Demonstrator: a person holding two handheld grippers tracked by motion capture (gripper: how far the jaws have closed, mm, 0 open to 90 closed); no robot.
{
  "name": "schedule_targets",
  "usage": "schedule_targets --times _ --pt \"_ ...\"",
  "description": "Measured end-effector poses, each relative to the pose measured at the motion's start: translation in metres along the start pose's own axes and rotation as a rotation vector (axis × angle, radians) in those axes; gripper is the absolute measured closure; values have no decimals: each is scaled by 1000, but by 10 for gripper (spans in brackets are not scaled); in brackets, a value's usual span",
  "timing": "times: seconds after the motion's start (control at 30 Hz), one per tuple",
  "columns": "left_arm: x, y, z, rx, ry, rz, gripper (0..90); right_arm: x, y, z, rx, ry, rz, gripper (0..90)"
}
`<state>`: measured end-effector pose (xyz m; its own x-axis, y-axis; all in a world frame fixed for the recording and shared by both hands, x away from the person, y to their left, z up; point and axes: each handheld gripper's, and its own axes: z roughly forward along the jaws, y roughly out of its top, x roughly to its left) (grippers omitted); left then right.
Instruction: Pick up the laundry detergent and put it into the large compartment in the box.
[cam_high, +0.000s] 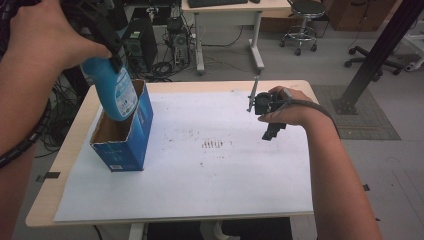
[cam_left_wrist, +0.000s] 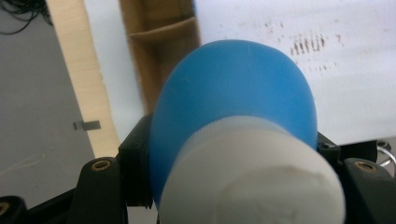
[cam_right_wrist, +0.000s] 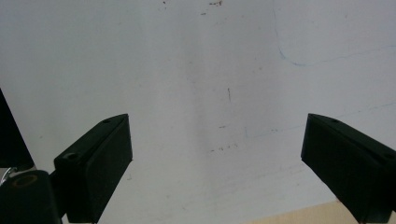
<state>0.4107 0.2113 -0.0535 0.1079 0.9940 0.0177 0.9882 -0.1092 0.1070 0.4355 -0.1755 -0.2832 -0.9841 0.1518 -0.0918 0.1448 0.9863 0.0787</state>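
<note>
1. Smooth blue plastic on the bottle (cam_left_wrist: 233, 88), with a matt white cap (cam_left_wrist: 252, 182).
2. Glossy blue print outside the box (cam_high: 131, 145), raw brown cardboard inside.
3. Matt white paper sheet (cam_high: 210, 180), speckled, over a pale wood table (cam_high: 47, 200).

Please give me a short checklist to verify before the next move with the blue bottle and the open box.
1. Grip: the left gripper is shut on the blue bottle, near its white cap. Ok.
2. Bottle position: its lower end is at the open top of the blue cardboard box. Ok.
3. Box stance: upright on the white sheet, top open. Ok.
4. Box inside: a cardboard divider shows; whether anything else lies inside, cannot tell.
5. Right gripper: jaws wide open over the sheet, holding nothing, apart from the box. Ok.
6. Box support: nothing holds the box, so it might shift. Not ok.
</note>
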Motion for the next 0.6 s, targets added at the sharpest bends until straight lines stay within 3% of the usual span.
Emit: schedule_targets --times 0.2,0.5,0.6 --pt "16 5 2 2 3 -61 370 0 1 1 2 0 -5 88" --pt "33 13 18 3 16 -98 369 2 2 1 6 0 -7 88" --pt "35 14 22 -26 24 -120 370 1 1 1 3 -1 -7 87"
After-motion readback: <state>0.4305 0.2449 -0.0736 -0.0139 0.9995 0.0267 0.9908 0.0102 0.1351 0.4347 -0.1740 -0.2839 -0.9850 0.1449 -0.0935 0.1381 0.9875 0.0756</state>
